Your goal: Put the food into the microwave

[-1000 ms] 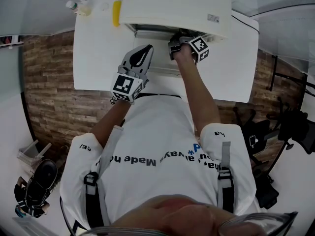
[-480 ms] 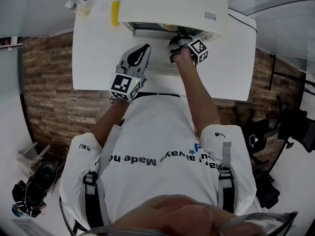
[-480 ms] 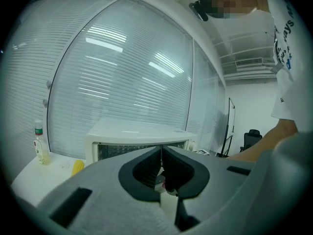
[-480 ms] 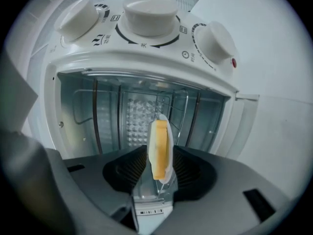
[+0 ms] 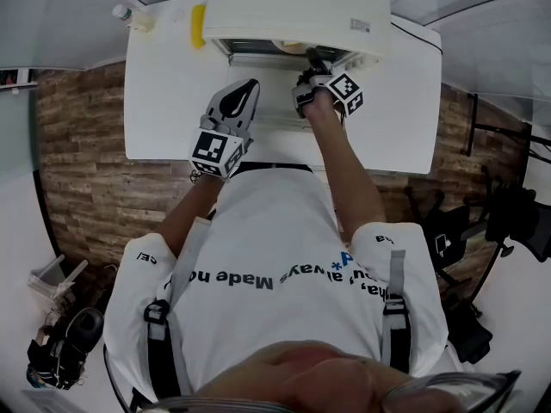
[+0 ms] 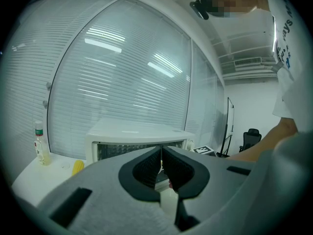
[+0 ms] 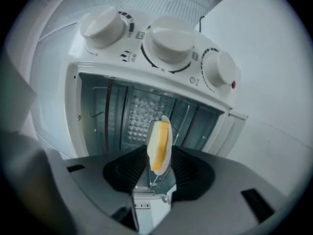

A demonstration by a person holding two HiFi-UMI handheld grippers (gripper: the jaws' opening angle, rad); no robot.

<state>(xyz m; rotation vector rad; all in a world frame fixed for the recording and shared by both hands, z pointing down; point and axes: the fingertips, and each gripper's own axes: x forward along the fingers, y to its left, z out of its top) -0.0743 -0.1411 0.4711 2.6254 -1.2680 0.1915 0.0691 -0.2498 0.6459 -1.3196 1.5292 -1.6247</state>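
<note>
The white microwave [image 7: 161, 48] stands open, its wire rack and grille back wall showing. A yellow block of food [image 7: 157, 148] on a small white plate [image 7: 167, 140] sits in the cavity and appears edge-on in the rolled right gripper view. My right gripper [image 7: 159, 163] is open at the oven mouth, with the plate in line between its jaws and a gap on each side. In the head view the right gripper [image 5: 315, 61] is at the opening of the microwave [image 5: 293, 7]. My left gripper [image 5: 238, 101] hovers over the table, shut and holding nothing.
A yellow corn cob [image 5: 198, 26] and a small bottle [image 5: 127, 13] lie left of the microwave on the white table [image 5: 164, 101]. The microwave has three knobs [image 7: 171, 40] above its opening. Window blinds run behind, and wood flooring lies on both sides.
My right gripper has drawn back a little from the oven opening, toward the person. My left gripper has stayed where it was.
</note>
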